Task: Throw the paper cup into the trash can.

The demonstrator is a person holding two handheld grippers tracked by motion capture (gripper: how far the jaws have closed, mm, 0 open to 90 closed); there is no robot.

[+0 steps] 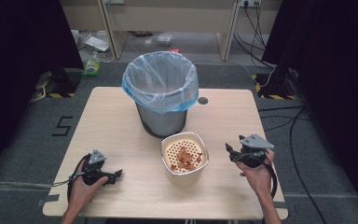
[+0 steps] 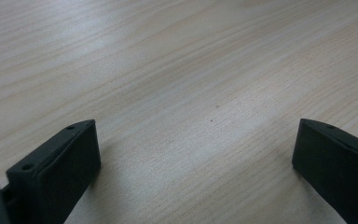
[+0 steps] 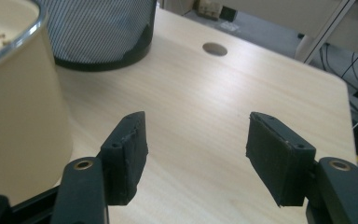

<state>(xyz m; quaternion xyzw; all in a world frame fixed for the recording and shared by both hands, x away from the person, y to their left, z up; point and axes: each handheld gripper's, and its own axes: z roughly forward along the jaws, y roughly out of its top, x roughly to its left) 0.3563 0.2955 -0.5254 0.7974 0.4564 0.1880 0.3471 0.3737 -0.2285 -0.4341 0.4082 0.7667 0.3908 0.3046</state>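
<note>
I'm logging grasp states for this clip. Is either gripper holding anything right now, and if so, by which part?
Nothing is held. The left gripper and the right gripper both have their jaws apart over bare table.

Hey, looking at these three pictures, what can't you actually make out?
- Brown scraps in the cream perforated container: too small in the high view to identify.
- Inside of the grey wastebasket: the translucent blue bag liner veils it.
- Wastebasket and container in the right gripper view: cut off by the top and left edges.
- Clutter on the floor beyond the wooden table: too small and blurred.
</note>
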